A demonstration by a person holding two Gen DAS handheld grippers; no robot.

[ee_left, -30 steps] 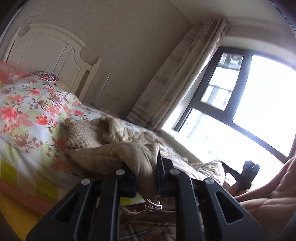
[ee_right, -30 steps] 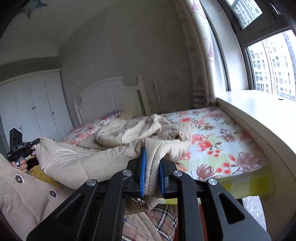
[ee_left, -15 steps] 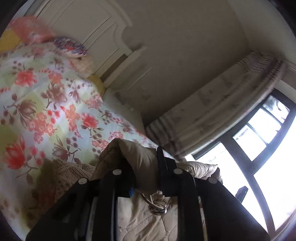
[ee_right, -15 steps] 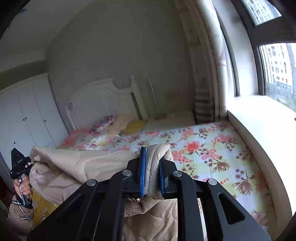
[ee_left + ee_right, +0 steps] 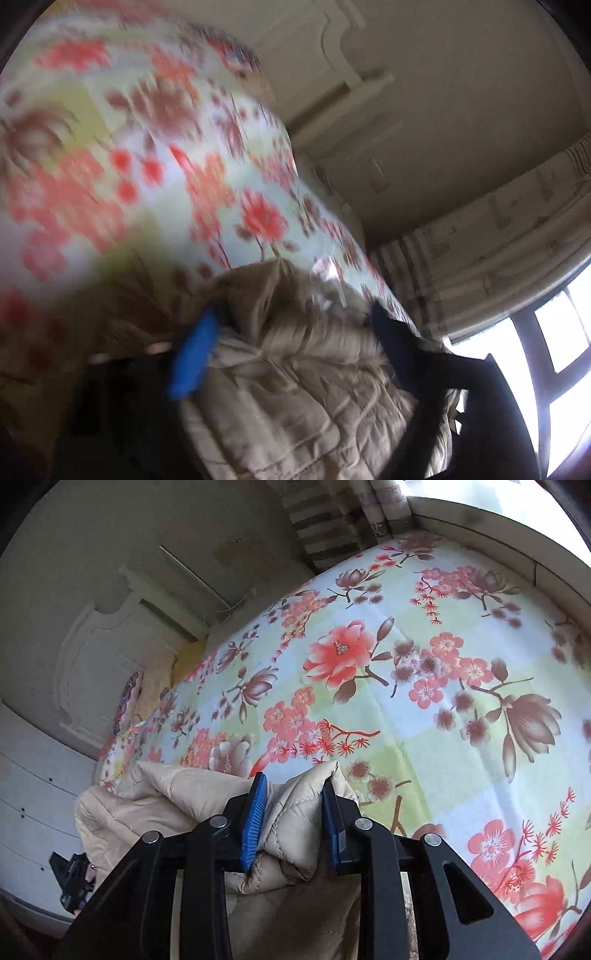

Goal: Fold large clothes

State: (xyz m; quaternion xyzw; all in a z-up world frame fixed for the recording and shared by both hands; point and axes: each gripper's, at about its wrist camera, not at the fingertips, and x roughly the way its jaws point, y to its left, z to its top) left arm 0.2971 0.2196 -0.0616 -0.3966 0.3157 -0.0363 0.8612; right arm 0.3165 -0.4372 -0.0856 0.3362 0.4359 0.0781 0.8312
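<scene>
A beige quilted coat (image 5: pixel 295 812) hangs between both grippers above a bed with a floral sheet (image 5: pixel 406 686). My right gripper (image 5: pixel 293 812) is shut on a thick fold of the coat, blue pads pressing both sides. In the blurred left wrist view the coat (image 5: pixel 295 369) lies between the fingers of my left gripper (image 5: pixel 291 343), which stand wide apart; the blue pad (image 5: pixel 192 358) shows on the left. The left gripper also shows small at the lower left of the right wrist view (image 5: pixel 74 882).
A white headboard (image 5: pixel 92 657) and pillows (image 5: pixel 127 701) stand at the bed's far end. A striped curtain (image 5: pixel 498 251) and a window (image 5: pixel 554 362) are on the right, with a window ledge (image 5: pixel 517 531) along the bed. White wardrobe doors (image 5: pixel 33 794) are at the left.
Both grippers have swung forward and down over the bed, carrying the coat. The left gripper's jaws, shut on the coat before, now stand wide apart. The left view is motion-blurred.
</scene>
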